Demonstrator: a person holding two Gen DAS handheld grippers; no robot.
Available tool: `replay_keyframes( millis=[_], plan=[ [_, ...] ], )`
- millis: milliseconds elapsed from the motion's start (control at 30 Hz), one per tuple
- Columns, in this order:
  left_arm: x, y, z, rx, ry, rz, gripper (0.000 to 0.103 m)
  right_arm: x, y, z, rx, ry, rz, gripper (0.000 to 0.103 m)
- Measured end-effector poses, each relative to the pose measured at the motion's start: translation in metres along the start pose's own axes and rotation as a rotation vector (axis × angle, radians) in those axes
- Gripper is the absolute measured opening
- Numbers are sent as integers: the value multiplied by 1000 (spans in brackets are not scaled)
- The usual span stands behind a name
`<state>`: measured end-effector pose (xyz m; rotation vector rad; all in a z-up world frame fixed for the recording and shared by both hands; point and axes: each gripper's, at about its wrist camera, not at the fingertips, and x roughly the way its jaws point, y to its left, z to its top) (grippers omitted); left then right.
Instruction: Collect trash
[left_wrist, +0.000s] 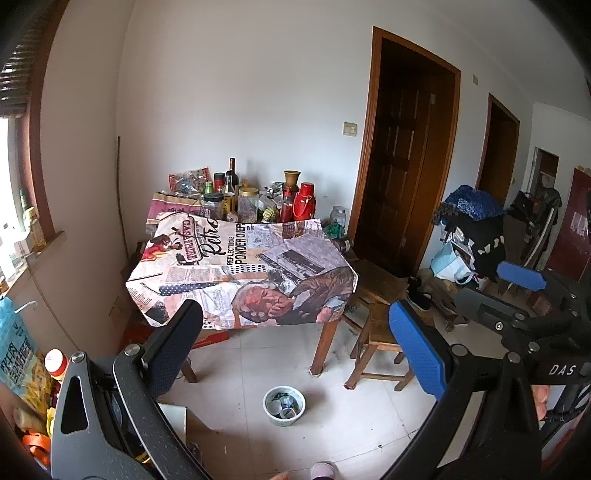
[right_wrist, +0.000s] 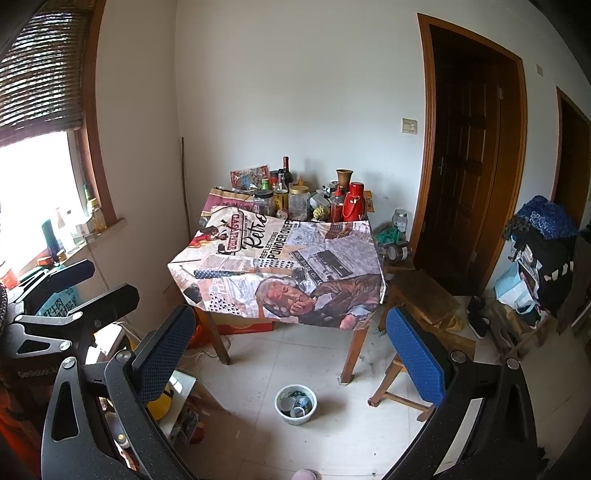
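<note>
A small white bin (left_wrist: 283, 405) holding crumpled trash stands on the tiled floor in front of a table; it also shows in the right wrist view (right_wrist: 295, 404). My left gripper (left_wrist: 295, 350) is open and empty, held high and well back from the bin. My right gripper (right_wrist: 291, 354) is open and empty too, at about the same height. The right gripper's blue finger and frame show at the right of the left wrist view (left_wrist: 521, 275). The left gripper shows at the left of the right wrist view (right_wrist: 70, 275).
A table (left_wrist: 243, 266) with a newspaper-print cloth carries bottles, jars and a red flask (left_wrist: 304, 201) at its back. A wooden stool (left_wrist: 376, 332) stands right of it. Bags and boxes clutter the left wall (left_wrist: 22, 354). Dark doors and a loaded chair (left_wrist: 472, 229) stand right.
</note>
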<state>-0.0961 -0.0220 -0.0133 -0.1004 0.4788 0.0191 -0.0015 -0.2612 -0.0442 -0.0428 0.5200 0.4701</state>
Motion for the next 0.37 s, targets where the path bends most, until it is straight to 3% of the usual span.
replay_keyframes(
  millis=[367],
  plan=[
    [23, 1, 10, 5, 10, 9, 102, 26, -9, 10, 6, 20, 1, 103]
  ],
)
